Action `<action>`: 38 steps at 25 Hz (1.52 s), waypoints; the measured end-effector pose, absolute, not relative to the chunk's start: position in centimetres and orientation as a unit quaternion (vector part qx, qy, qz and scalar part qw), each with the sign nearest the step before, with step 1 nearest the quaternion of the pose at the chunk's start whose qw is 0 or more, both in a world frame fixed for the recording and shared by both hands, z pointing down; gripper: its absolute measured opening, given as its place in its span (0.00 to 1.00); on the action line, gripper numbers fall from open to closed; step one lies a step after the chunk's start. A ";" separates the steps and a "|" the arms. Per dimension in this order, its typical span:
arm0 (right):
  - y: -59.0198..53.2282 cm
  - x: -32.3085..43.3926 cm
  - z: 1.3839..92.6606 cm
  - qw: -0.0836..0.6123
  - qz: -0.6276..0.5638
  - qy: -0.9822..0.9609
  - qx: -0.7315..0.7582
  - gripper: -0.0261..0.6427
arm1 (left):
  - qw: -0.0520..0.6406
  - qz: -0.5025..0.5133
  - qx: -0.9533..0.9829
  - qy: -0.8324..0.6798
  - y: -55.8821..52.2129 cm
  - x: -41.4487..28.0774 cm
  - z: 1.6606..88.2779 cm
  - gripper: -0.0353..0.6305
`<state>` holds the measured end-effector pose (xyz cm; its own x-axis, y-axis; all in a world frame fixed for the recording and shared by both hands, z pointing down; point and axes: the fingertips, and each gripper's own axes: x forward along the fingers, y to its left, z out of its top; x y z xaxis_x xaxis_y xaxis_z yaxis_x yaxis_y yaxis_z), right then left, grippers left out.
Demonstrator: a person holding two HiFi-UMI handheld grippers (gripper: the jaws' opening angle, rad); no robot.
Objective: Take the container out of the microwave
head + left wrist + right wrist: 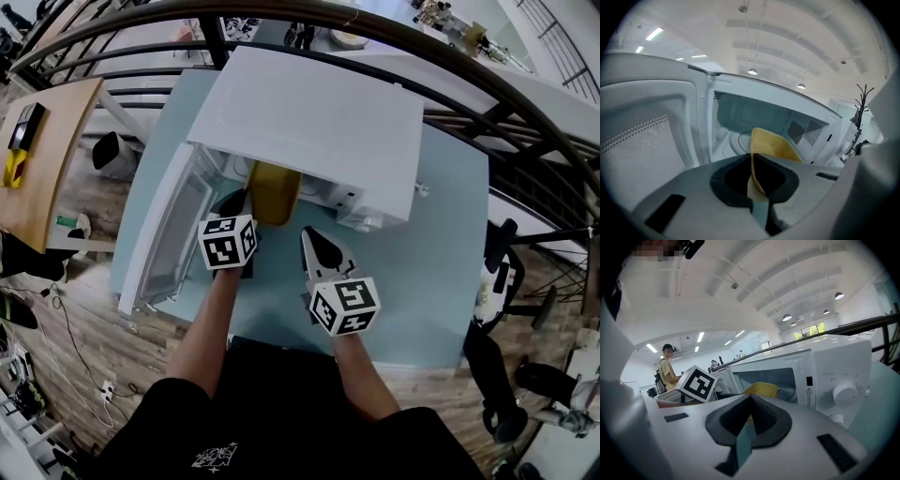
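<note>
While the microwave [309, 122] stands open, yellow container [274, 192] rim is pinched by left gripper [244, 199].
Right gripper [310, 236] is closed on nothing.

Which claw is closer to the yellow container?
Left. The left claw grips the container by its rim at the microwave opening; the right claw hangs shut, short of it.

Microwave door [173, 234] open wide, container [274, 192] blocks entry
</note>
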<state>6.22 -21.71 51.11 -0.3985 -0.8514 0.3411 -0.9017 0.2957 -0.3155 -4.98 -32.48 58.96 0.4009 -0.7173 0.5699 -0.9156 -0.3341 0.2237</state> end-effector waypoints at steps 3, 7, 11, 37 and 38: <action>-21.1 5.8 50.8 0.055 0.231 -0.807 0.540 0.05 | 0.265 0.188 0.791 -0.519 -31.5 -5.6 58.9 0.09; -20.4 5.6 50.8 0.057 0.231 -0.812 0.534 0.05 | 0.267 0.185 0.786 -0.525 -30.5 -6.2 58.9 0.09; -19.6 5.3 50.9 0.062 0.230 -0.816 0.526 0.05 | 0.269 0.181 0.783 -0.530 -29.4 -6.6 58.8 0.09; -15.1 2.7 51.6 0.085 0.228 -0.841 0.484 0.05 | 0.279 0.170 0.764 -0.556 -22.8 -10.4 59.7 0.09; -14.9 2.7 51.7 0.086 0.228 -0.841 0.482 0.05 | 0.279 0.169 0.764 -0.557 -22.5 -10.6 59.8 0.09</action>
